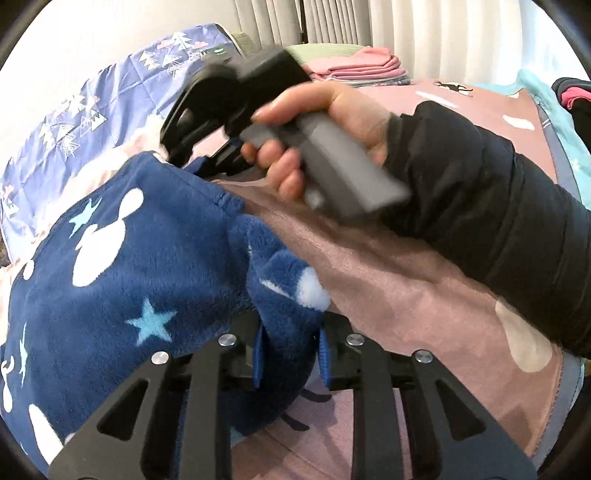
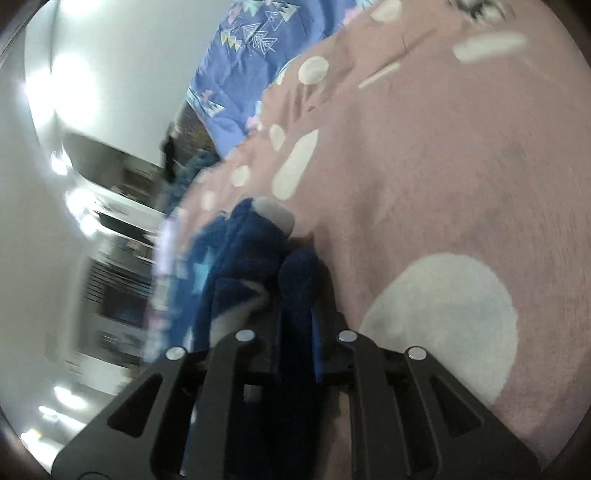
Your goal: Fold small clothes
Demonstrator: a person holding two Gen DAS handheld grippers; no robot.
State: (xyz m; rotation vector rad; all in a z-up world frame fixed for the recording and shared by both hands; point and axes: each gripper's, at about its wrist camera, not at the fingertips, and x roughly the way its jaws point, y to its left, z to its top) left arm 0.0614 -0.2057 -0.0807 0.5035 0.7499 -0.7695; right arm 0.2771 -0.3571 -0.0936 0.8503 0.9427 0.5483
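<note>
Your left gripper [image 1: 290,350] is clamped on a bunched fold of the dark blue fleece garment with white shapes and light blue stars [image 1: 122,258]; the blue pads [image 1: 323,354] press into the fabric from both sides. The garment spreads from that pinch out to the near left, lying on the dusty pink blanket with pale cream spots [image 1: 406,295], which covers the near and right side of the scene.

Your right gripper [image 2: 295,332] also grips the same garment [image 2: 236,266]: a thick dark blue fold sits squeezed between its fingers, the rest hanging to the left of them. That view is motion-blurred, so finer detail is unclear.

In the left wrist view, your right hand [image 1: 332,136] holds the grey handle of the right gripper a little farther off, above the garment's far edge, black padded sleeve [image 1: 498,206] running to the right.

Farther left: a periwinkle blue sheet with a tree print [image 1: 92,110]. Far, centre-right: a stack of folded pink clothes [image 1: 365,68], well apart from the garment. Behind that, pale curtains [image 1: 424,29].
</note>
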